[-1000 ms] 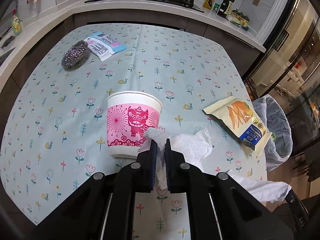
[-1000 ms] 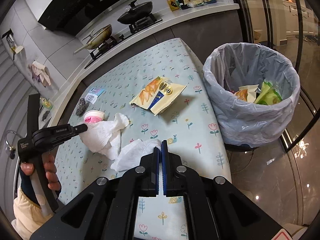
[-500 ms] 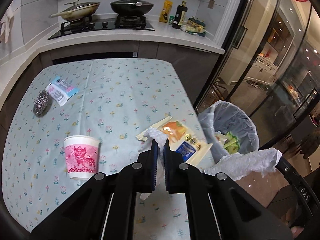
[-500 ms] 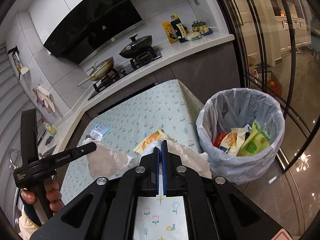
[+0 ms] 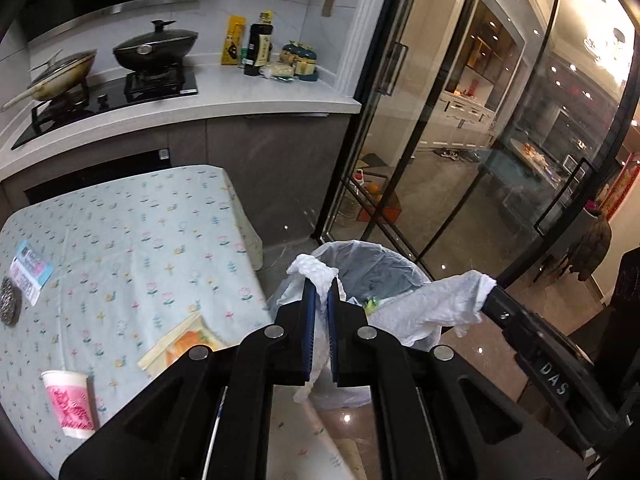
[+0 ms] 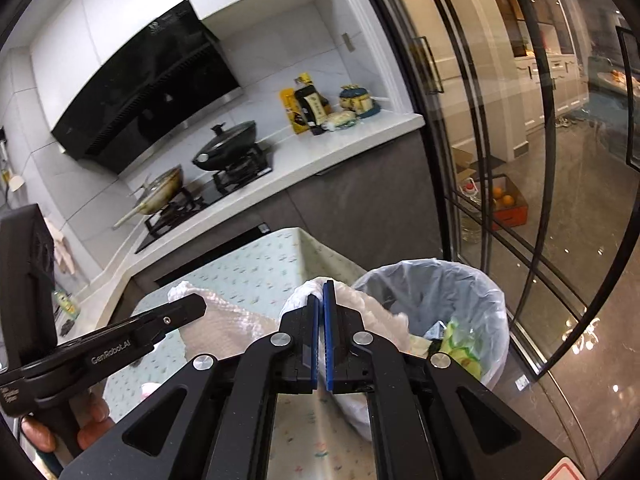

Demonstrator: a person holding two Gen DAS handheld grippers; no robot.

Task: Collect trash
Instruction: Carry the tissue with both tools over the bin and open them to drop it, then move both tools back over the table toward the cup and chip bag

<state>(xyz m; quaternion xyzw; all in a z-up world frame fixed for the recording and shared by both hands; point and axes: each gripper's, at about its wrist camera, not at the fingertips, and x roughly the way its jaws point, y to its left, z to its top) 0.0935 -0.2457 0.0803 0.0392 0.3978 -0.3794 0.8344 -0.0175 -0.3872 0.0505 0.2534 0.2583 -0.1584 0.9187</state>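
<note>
My left gripper (image 5: 320, 288) is shut on a crumpled white tissue (image 5: 311, 267) that hangs down between its pads. It is held over the near rim of the lined trash bin (image 5: 374, 270). My right gripper (image 6: 322, 292) is shut on a second white tissue (image 6: 362, 302), just left of the bin (image 6: 464, 296), which holds several wrappers. In the left wrist view that second tissue (image 5: 436, 306) drapes over the bin's right side. On the table remain a snack bag (image 5: 182, 346), a pink paper cup (image 5: 70, 404) and a blue-pink packet (image 5: 30, 272).
The flowered table (image 5: 132, 236) lies to the left, with a steel scourer (image 5: 8, 302) at its far left edge. Behind it runs a counter with pans (image 5: 156, 46) and bottles. Glass sliding doors (image 6: 520, 160) stand right of the bin. A hand (image 6: 90, 420) holds the left gripper's handle.
Both grippers rose off the table with their tissues and swung right towards the bin. The cup and snack bag stayed on the table and now sit at the lower left.
</note>
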